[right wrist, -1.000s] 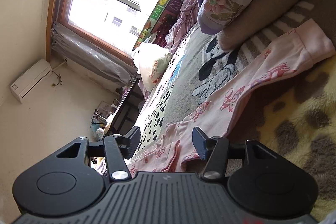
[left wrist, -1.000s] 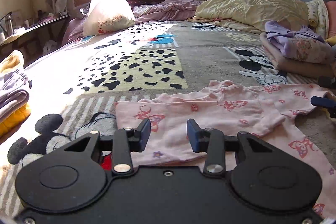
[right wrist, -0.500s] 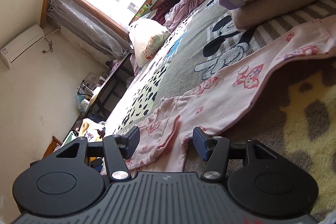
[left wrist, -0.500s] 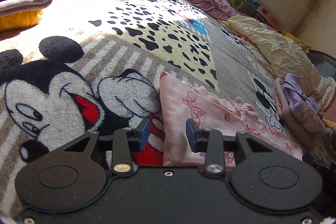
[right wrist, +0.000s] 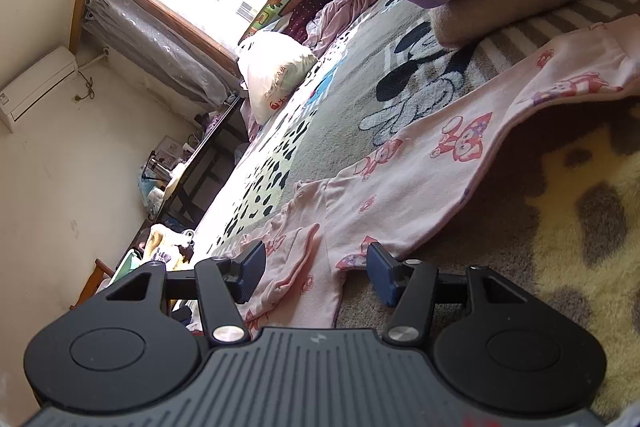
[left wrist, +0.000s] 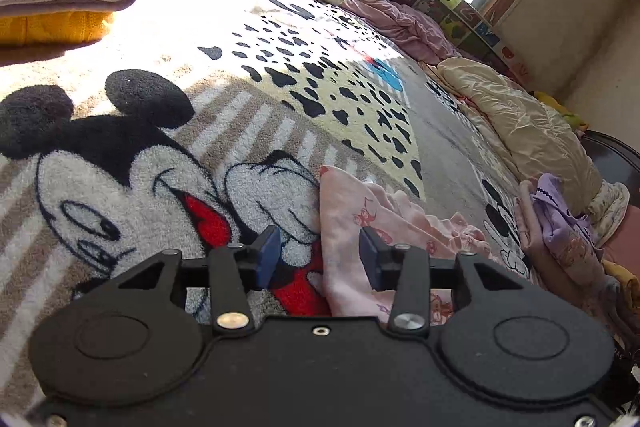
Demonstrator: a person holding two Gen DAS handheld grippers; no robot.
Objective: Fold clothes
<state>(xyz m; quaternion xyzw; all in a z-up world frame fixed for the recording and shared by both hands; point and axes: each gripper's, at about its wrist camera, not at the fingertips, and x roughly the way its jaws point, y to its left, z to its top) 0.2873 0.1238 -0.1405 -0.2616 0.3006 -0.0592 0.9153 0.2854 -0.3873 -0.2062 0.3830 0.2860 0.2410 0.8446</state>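
Pink pajama top [left wrist: 352, 227] lies flat mid-blanket [left wrist: 168, 163]. My left gripper [left wrist: 318, 257] jaws opening, straddling its corner edge, not pinching yet. My right gripper [right wrist: 316, 273] spread over the hem, empty, lined up for a two-corner lift.

The left gripper [left wrist: 318, 257] is tipped downward and rolled to one side, its black body low in the left wrist view and its two blue-padded fingers [left wrist: 267, 255] reaching forward. Its jaws are opening, and cloth lies in the gap, though the pads do not press on it. The right gripper [right wrist: 316, 269] points only a little below level and is rolled as well. Its jaws stand apart, wider than the left's, the blue fingertips [right wrist: 382, 271] either side of a fold of cloth without clamping it. No hand or sleeve shows.
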